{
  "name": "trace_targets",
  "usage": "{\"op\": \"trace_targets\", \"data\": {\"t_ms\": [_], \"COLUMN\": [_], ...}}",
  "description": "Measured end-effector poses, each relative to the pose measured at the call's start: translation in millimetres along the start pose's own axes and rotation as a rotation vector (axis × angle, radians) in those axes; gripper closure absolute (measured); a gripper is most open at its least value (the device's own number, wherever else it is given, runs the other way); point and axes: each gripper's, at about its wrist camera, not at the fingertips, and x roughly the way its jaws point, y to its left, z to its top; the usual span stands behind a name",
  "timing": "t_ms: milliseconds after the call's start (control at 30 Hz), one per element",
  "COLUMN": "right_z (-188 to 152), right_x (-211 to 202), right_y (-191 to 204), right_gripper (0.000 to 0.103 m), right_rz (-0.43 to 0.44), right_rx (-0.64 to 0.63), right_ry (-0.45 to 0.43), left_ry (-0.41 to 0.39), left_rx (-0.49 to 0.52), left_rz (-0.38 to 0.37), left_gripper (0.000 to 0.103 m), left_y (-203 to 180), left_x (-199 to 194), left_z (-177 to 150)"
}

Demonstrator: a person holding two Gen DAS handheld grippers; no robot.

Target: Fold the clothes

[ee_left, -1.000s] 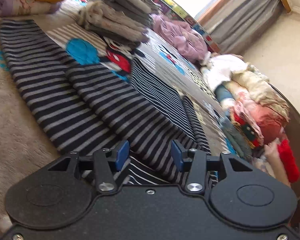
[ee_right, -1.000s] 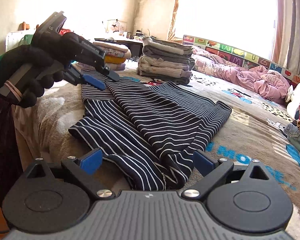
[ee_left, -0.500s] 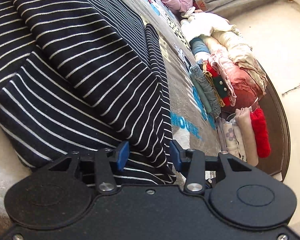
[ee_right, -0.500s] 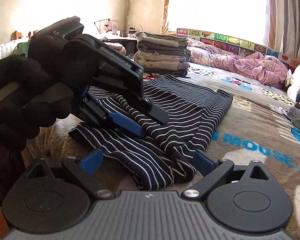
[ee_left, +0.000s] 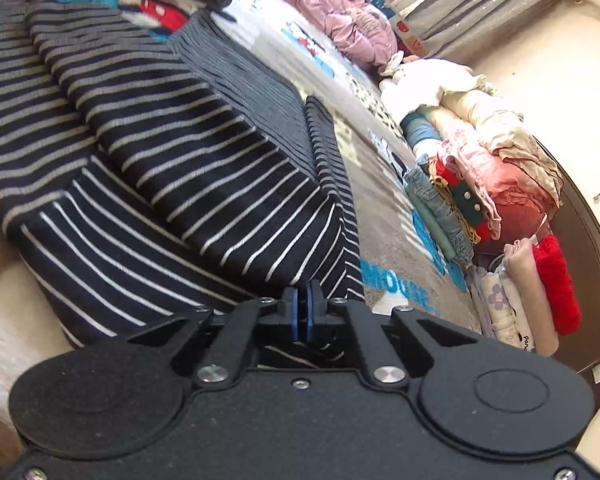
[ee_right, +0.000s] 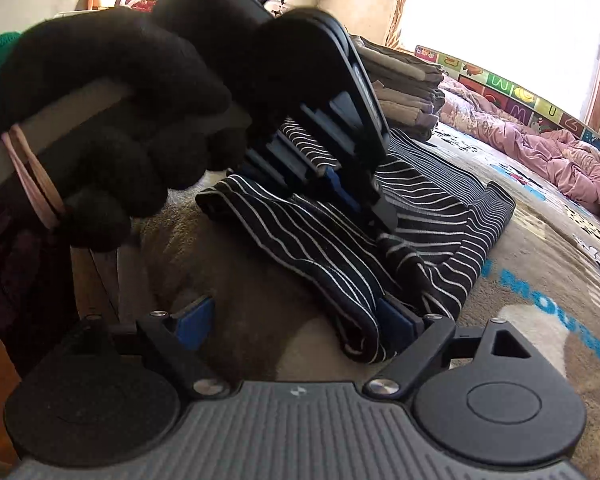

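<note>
A dark navy garment with thin white stripes [ee_left: 180, 160] lies partly folded on the bed. My left gripper [ee_left: 300, 300] is shut, its blue pads pinched together on the garment's near edge. In the right wrist view a black-gloved hand [ee_right: 120, 120] holds that left gripper [ee_right: 376, 208] down on the striped garment [ee_right: 320, 248], where the fabric ridges up to its tips. My right gripper [ee_right: 296, 320] is low at the garment's near corner. Its jaws are closing but still wide, with the corner between them, beside the right pad and not pressed.
A beige printed blanket [ee_right: 520, 300] covers the bed. A stack of folded grey and tan clothes [ee_right: 404, 88] stands behind the garment. Crumpled pink bedding [ee_right: 560, 156] lies at the far right. A heap of unfolded clothes [ee_left: 480, 160] runs along the bed's right edge.
My left gripper came forward to the garment's near edge and closed from half open to shut. My right gripper dropped closer to the garment's corner and its jaws narrowed a little.
</note>
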Motion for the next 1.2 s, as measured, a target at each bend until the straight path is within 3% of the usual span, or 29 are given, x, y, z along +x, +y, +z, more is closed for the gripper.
{"op": "trace_targets", "data": {"t_ms": [133,300,467,533,567,600,733,800,833,900,933,1067,1100,1200], "right_z": [-0.5,5.0,11.2,9.9,4.8,-1.6,3.9,8.8,11.3,16.3,18.1,13.2,11.9,19.5], "right_x": [1.3,-15.8,-26.6,-6.9,7.4,13.4,7.3,-1.2,-5.4,-13.9,-16.2,11.8,18.7,22.4], "right_y": [1.9,-0.3,-6.4,-17.7,-21.3,-20.3,-16.5,-16.3,-16.2,-16.1,-16.2,-21.9,-23.4,-20.9], "right_gripper": [0.013,0.018,0.011,0.010,0.007,0.002,0.001,0.004,0.005,0.009,0.009,0.006,0.000,0.001], "right_rz": [0.002,0.023,-0.127,-0.056,-0.036,-0.045,-0.027,-0.036,-0.040,-0.048,-0.050,0.000,0.013,0.017], "right_rx": [-0.006,0.016,-0.004,0.060,0.094,0.090,0.039,0.028,0.023,0.012,0.010,0.050,0.060,0.030], "right_ry": [0.011,-0.035,-0.177,-0.092,-0.006,0.019,0.041,-0.014,-0.041,-0.095,-0.114,-0.036,-0.016,0.018], "left_ry": [0.061,0.057,0.061,0.065,0.067,0.068,0.082,0.098,0.092,0.065,0.045,-0.028,-0.042,-0.078], "left_rx": [0.004,0.035,0.030,0.024,0.022,0.025,0.019,0.002,-0.003,0.000,-0.005,-0.031,-0.045,-0.082], "left_rz": [0.037,0.034,0.037,0.033,0.031,0.030,0.006,-0.020,-0.031,-0.059,-0.071,-0.068,-0.057,-0.020], "left_gripper": [0.101,0.101,0.101,0.101,0.100,0.100,0.099,0.096,0.093,0.077,0.076,0.076,0.076,0.076], "left_y": [11.6,11.6,12.7,13.9,14.4,14.4,18.0,21.4,22.2,23.9,25.4,37.5,43.0,57.8], "left_x": [17.7,17.3,20.3,21.4,22.2,22.5,22.1,16.4,10.3,-3.7,-10.9,-30.4,-32.5,-37.8], "left_z": [-5.5,-5.1,-7.1,-7.3,-7.7,-7.7,-4.9,0.2,3.1,9.7,13.5,27.6,30.5,39.0]}}
